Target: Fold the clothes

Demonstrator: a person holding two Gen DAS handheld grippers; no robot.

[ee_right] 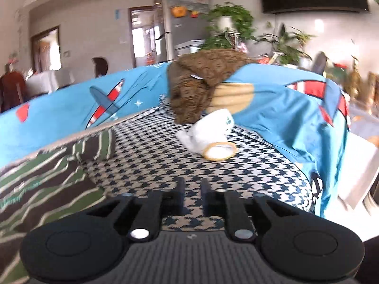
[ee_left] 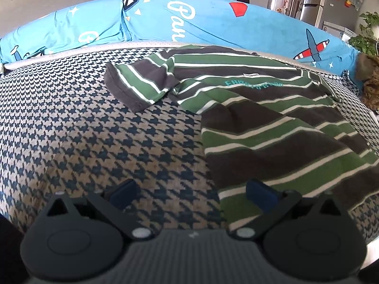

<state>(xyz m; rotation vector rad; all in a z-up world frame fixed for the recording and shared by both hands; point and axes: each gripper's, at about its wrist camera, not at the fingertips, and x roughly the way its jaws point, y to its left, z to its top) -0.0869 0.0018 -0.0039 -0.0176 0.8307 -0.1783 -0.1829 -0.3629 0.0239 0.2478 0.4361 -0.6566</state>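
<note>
We've got the shirt (ee_left: 272,123) lying ahead-right of our wide-open left tool (ee_left: 189,194), nearer than the nearly shut, empty right tool (ee_right: 192,194).

I see 1 striped shirt (ee_left: 272,123) lying spread out on the checked seat cover (ee_left: 94,130), with wide dark gray and green bands and thin white lines between them. I can see 1 short sleeve (ee_left: 139,82) sticking out flat to the side, and small teal letters run across the chest. The cloth is a bit wrinkled.
</note>
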